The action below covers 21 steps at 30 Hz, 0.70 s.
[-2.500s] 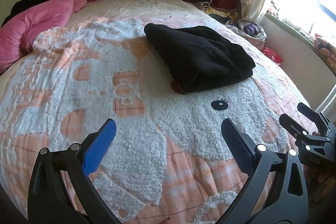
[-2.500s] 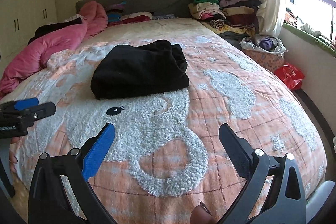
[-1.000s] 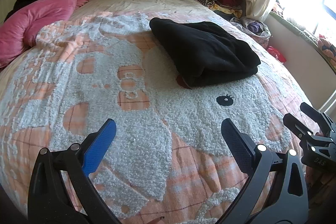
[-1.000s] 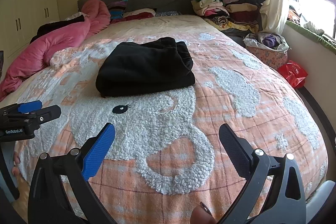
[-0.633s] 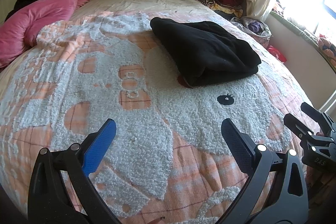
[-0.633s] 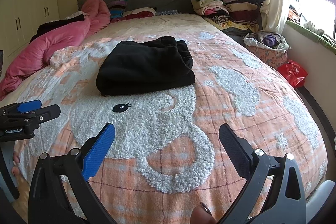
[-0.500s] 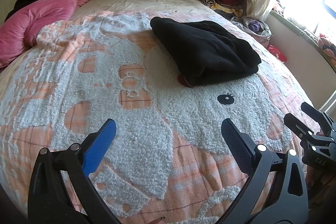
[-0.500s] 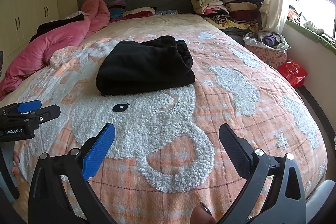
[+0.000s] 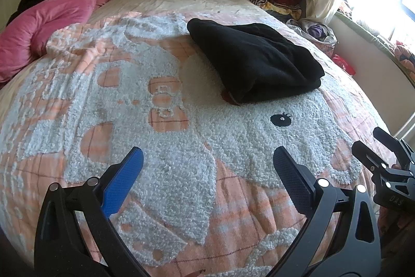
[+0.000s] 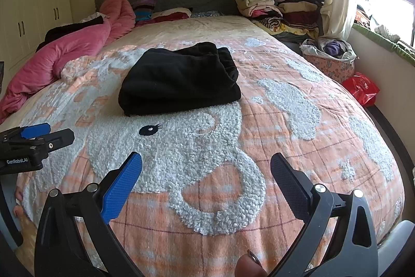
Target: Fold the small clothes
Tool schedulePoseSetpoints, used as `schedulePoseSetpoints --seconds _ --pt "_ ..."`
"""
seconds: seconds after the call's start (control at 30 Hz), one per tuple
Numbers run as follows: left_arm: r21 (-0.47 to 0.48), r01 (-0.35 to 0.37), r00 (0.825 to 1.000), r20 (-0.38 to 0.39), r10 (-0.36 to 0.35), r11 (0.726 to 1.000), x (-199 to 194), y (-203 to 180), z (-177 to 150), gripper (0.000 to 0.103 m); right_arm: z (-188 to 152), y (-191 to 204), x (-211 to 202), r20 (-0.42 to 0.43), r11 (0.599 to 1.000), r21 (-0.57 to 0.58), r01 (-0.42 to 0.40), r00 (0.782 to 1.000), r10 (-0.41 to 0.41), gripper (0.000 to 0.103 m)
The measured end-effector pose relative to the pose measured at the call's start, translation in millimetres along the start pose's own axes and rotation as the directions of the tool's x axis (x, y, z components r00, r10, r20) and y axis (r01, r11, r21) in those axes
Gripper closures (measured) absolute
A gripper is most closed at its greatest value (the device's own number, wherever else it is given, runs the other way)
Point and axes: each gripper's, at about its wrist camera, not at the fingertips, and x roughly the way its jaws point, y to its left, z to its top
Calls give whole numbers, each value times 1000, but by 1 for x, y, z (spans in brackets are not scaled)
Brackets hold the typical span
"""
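Fingers [image 9: 132, 162] of your left gripper [image 9: 207, 160] and right gripper [image 10: 206, 160] stand wide, holding nothing; the folded black fleece garment [image 10: 179, 77] lies finished, apart from both, on the orange elephant-pattern bed [image 10: 324, 147].

My right gripper [image 10: 206, 168] jaws spread wide, nothing between them, over the orange elephant blanket [image 10: 285, 136]. Folded black garment [image 10: 179, 78] well ahead of my fingertips, slightly left. Left gripper [image 10: 39, 134] off beyond my blue finger [image 10: 122, 188], looks parted.
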Motion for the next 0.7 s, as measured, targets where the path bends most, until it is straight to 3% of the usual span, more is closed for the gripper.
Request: schedulePoseSetpoints --seconds 0.27,0.43,0.53,0.6,0.63,0.7 --pt "-15 -53 999 -16 52 998 3 4 0 9 -2 -4 -2 0 999 22 37 999 -37 4" --pt "-80 -88 996 -23 87 993 2 25 2 9 -8 -37 -20 34 972 144 184 981 -191 4" --pt "-159 -131 991 -30 128 978 0 63 9 9 -20 -86 -38 18 908 257 329 938 -345 4" --pt "-241 -189 982 -29 187 952 -6 110 16 9 -35 -134 -53 -38 827 339 448 885 -464 4" --pt "-270 -212 977 -24 214 939 -10 130 19 9 -44 -158 -61 -72 779 370 506 851 -520 4" --pt "-313 -286 955 -19 295 906 -18 180 23 9 -71 -216 -83 -182 631 432 645 747 -639 4"
